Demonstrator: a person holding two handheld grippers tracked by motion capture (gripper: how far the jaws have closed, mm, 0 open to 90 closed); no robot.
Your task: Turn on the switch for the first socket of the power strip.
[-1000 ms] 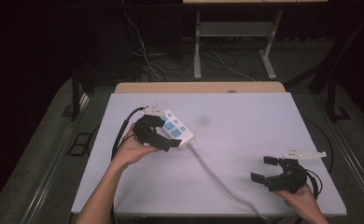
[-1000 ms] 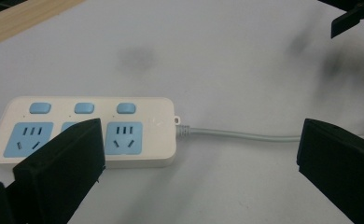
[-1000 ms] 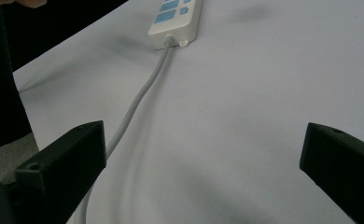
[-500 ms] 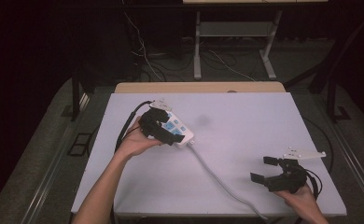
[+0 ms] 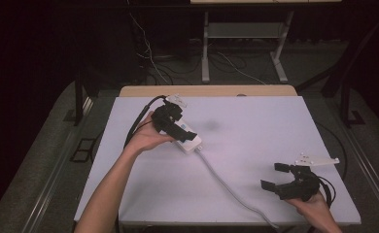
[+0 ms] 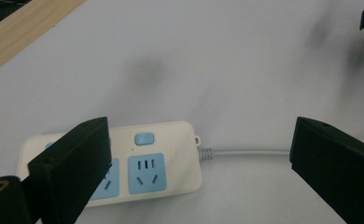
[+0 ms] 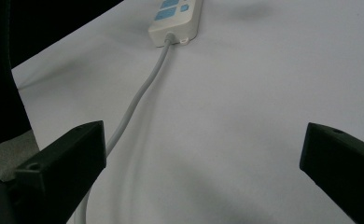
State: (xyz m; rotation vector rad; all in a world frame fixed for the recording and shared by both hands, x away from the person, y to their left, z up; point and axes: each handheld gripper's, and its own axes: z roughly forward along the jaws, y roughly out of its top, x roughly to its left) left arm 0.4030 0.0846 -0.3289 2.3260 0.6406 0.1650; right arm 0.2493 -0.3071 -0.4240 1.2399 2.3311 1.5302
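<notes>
— Strip first: cream plastic power strip with pale blue sockets [image 6: 124, 170] lies flat on the white table [image 5: 255, 145], left of centre, its grey cord [image 5: 226, 182] trailing to the near edge.

— Left gripper [image 5: 174, 125]?

— Jaws spread wide, hanging over the strip's cord end; one jaw overlaps the sockets in the left gripper view, nothing held. Looks like the approach stage of a grasp.

— Next move?

— My guess: lower, straddle the strip's body across its width, then close.

— Right gripper [image 5: 278, 177]?

— Open as well, empty, near the table's right front corner, well apart from the strip.

— Change from a second ago?

— Left gripper has moved in over the strip. Right one unmoved.
</notes>
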